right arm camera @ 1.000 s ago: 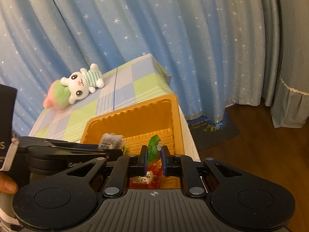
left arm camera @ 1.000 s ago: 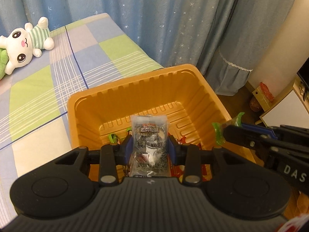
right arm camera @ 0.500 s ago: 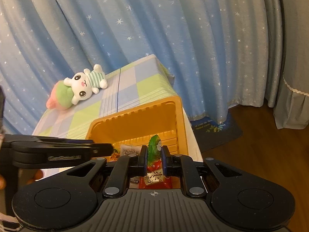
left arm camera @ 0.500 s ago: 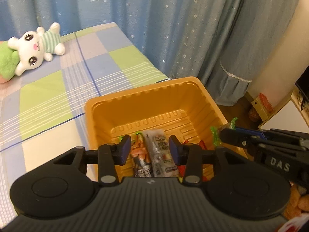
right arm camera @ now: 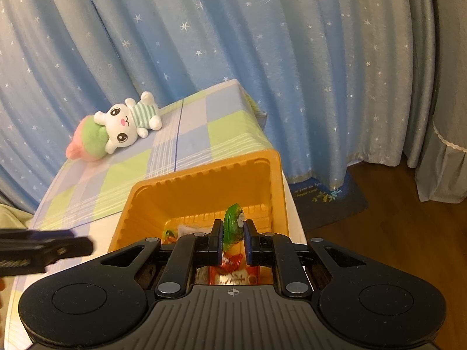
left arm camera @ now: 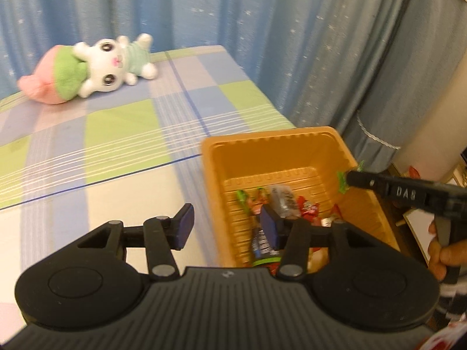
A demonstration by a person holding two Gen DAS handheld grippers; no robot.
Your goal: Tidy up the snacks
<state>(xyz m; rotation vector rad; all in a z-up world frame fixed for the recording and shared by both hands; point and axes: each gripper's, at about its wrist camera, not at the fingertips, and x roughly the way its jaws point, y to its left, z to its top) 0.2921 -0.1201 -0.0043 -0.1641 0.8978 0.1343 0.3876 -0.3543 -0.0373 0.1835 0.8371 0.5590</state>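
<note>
An orange plastic bin [left arm camera: 318, 145] [right arm camera: 192, 192] sits on the checked cloth and holds several snack packets, among them a clear grey packet [left arm camera: 281, 199]. My left gripper [left arm camera: 226, 226] hovers over the bin's left wall, its jaws opening with nothing between them. Over the bin's near right side, my right gripper [right arm camera: 232, 237] is shut on a green-and-red snack packet [right arm camera: 232, 221]. In the left wrist view its finger [left arm camera: 379, 182] shows at the right with the packet's green end [left arm camera: 341, 179]. The left gripper's finger [right arm camera: 43, 248] enters the right wrist view from the left.
A white plush rabbit [left arm camera: 113, 61] [right arm camera: 125, 125] with a green-pink cushion lies at the far end of the cloth-covered surface. Blue starred curtains [right arm camera: 233, 43] hang behind. Wooden floor and a dark mat [right arm camera: 329, 198] lie to the right. A person's hand [left arm camera: 443, 253] grips the right tool.
The left gripper let go of the clear grey packet, which now lies in the bin, then widened and drew away to the left and upward. The right gripper kept still with its packet.
</note>
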